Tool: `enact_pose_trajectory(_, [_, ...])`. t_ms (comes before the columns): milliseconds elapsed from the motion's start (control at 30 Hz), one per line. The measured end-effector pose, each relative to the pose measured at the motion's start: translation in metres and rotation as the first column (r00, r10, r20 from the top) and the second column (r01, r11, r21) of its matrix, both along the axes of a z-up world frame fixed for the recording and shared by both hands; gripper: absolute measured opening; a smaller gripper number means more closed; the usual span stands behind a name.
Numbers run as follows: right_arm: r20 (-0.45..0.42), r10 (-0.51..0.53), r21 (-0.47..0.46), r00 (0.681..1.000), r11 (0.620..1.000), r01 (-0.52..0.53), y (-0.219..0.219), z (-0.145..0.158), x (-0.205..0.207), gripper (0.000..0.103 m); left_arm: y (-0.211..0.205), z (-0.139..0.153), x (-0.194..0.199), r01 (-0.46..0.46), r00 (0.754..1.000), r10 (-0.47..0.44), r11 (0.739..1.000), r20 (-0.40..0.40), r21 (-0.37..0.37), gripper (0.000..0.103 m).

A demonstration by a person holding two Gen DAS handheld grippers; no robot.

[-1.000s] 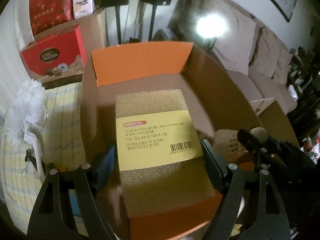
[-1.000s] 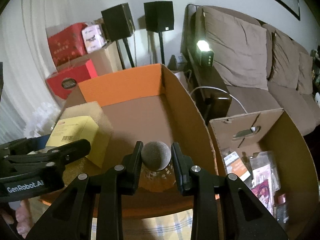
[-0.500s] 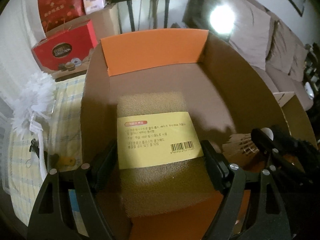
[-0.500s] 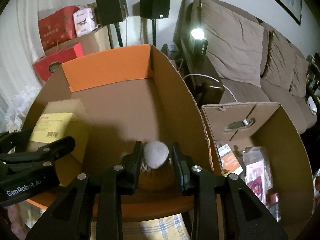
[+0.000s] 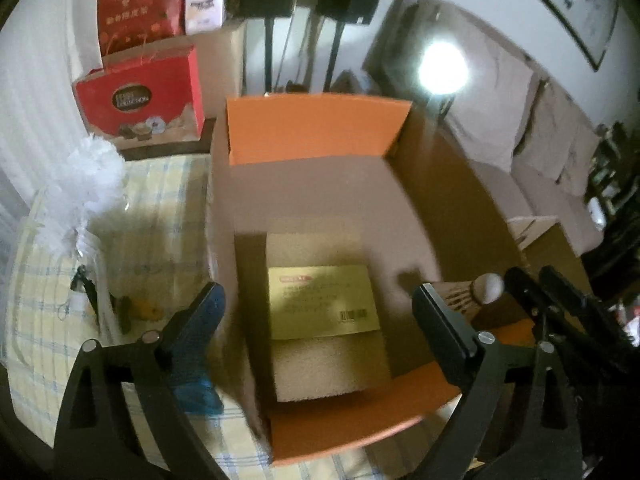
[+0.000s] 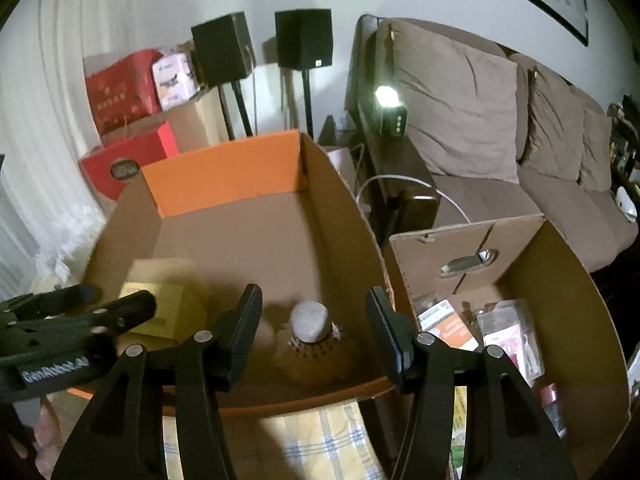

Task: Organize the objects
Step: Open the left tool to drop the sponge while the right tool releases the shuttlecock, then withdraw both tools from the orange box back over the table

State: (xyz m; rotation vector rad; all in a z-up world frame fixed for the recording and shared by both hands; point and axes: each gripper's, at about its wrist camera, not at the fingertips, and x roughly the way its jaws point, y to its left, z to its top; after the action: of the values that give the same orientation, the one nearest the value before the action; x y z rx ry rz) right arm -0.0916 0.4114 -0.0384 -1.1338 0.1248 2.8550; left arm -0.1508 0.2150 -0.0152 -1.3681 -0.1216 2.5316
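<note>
**Both claws wide open, sponge and shuttlecock lying in box**

Left wrist view, from the left: white duster (image 5: pixel 86 184) on checked cloth (image 5: pixel 160 208), small dark items beside it (too blurred to name). Left gripper (image 5: pixel 320 312) spread wide, holding nothing; its left finger hangs outside the box wall over the cloth, right finger over the box floor. Sponge (image 5: pixel 324 312) with yellow label lies flat on the box (image 5: pixel 316 136) floor, near the left wall and the near orange flap, clear of both fingers. Further right, shuttlecock (image 5: pixel 476 292) sits by the right wall, with the other tool's dark fingers just beside it.

Right wrist view: left gripper (image 6: pixel 76 320) enters at far left, over the sponge (image 6: pixel 164 300). Right gripper (image 6: pixel 316 328) also wide open, gripping nothing. Shuttlecock (image 6: pixel 312 340) stands cork-up on the box (image 6: pixel 224 176) floor between the fingers, touching neither. Second box (image 6: pixel 560 256) just to the right, holding packets. Sofa (image 6: pixel 500 128) beyond.
</note>
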Motion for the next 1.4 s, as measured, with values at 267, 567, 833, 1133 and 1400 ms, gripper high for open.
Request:
enact_pose_trajectory(267, [-0.037,0.015,-0.017,0.999,1.0,-0.016,-0.011,0.021,0.014,0.072,-0.039,0.028,0.006,-0.012,0.997,0.011,1.0,-0.078,-0.012,0.103])
enact_pose_trajectory(567, [-0.066,0.068,-0.028,0.996,0.997,-0.07,-0.041,0.034,0.022,0.086,-0.078,0.032,0.016,-0.05,0.993,0.046,0.998,-0.106,-0.033,0.103])
enact_pose_trajectory(833, [-0.072,0.093,-0.023,0.993,0.995,-0.095,-0.063,0.043,0.022,0.101,-0.114,0.033,0.025,-0.078,0.989,0.074,0.997,-0.126,-0.024,0.103])
enact_pose_trajectory(1133, [-0.064,0.115,-0.012,0.991,0.993,-0.116,-0.094,0.048,0.021,0.102,-0.164,0.026,0.033,-0.122,0.984,0.117,0.992,-0.132,-0.025,0.103])
enact_pose_trajectory(1400, [-0.053,0.18,0.0,0.982,0.984,-0.181,-0.135,0.044,0.017,0.102,-0.217,0.022,0.041,-0.182,0.975,0.174,0.982,-0.14,-0.042,0.103])
